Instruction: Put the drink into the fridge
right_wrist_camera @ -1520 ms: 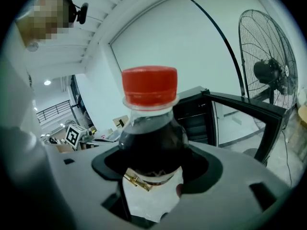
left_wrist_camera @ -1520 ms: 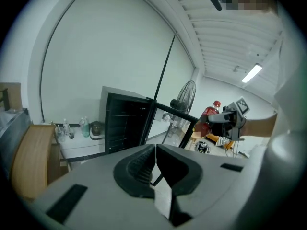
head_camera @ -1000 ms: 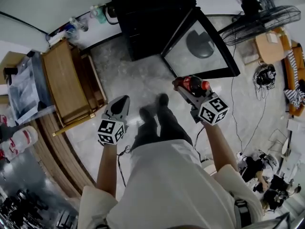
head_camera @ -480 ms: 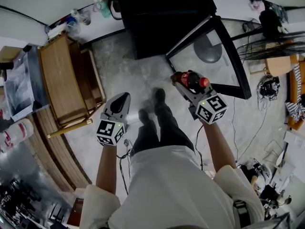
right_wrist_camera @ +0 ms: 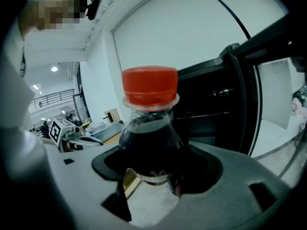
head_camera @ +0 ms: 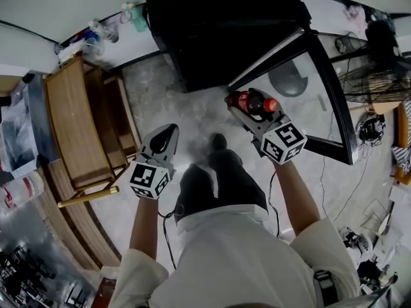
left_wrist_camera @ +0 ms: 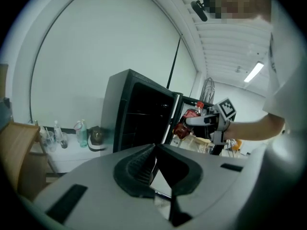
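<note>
While standing before the black fridge [head_camera: 218,24], holds a cola bottle [head_camera: 252,101] in the right gripper [head_camera: 249,108]. Clamps the jaws wide round the bottle's dark body, pads pressing on both sides, with the red cap [head_camera: 270,104] clear of the jaws and uppermost in the right gripper view. Carries the bottle in the air, outside the fridge, just in front of its open front and beside the lower frame of the glass door [head_camera: 311,111], which is swung wide open to the right in the head view.

Holds the left gripper [head_camera: 168,132] lower and to the left, well apart from the bottle. Shows its jaws closed together, ribbed black pads meeting at the tips and gripping nothing. Points it toward the fridge over the pale marbled floor [head_camera: 160,101].

Stands with both legs between the two grippers. Has a wooden table [head_camera: 67,108] to the left, near the left gripper but not touching it. Faces a few plastic bottles [head_camera: 131,18] on a white ledge against the wall, beside the fridge.
</note>
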{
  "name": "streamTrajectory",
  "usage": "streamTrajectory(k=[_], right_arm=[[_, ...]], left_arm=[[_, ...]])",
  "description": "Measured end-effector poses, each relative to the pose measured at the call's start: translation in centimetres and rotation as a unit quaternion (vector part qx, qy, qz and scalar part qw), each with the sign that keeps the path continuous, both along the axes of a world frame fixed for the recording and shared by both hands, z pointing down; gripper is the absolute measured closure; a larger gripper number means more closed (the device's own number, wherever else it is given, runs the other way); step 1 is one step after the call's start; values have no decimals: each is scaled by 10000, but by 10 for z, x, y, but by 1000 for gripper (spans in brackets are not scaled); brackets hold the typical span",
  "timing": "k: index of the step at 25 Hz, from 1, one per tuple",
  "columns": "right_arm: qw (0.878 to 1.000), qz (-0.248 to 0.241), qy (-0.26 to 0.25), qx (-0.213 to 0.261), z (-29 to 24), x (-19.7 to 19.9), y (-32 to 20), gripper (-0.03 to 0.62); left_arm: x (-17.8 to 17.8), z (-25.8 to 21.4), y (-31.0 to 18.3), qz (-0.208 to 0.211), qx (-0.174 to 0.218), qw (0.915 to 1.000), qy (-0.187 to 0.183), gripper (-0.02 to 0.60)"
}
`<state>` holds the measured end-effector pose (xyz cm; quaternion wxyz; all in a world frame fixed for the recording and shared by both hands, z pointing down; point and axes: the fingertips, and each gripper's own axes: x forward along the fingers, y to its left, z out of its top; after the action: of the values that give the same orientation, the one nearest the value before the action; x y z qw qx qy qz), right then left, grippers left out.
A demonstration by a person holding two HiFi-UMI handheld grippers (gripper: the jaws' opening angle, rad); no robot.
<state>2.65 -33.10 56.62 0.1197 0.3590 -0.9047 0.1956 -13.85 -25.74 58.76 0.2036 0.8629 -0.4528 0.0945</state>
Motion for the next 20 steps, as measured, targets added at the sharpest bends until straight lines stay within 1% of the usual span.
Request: streamTrajectory(k=[5, 9, 13, 20], right_arm=[[9996, -154, -16, 232, 40, -7, -28, 289], [9983, -419, -42, 404, 69, -13, -50, 290], [9965, -605, -33, 584, 99, -23, -76, 290], [9903, -755, 145, 1154, 145, -38, -123, 290]], left_arm=[[13, 33, -24, 214, 275, 9994, -49, 571], [24, 60, -44, 411, 501, 9979, -60, 571], [28, 103, -67, 435, 684, 9967, -76, 571], [32, 164, -94, 474, 997, 9939, -81, 571]])
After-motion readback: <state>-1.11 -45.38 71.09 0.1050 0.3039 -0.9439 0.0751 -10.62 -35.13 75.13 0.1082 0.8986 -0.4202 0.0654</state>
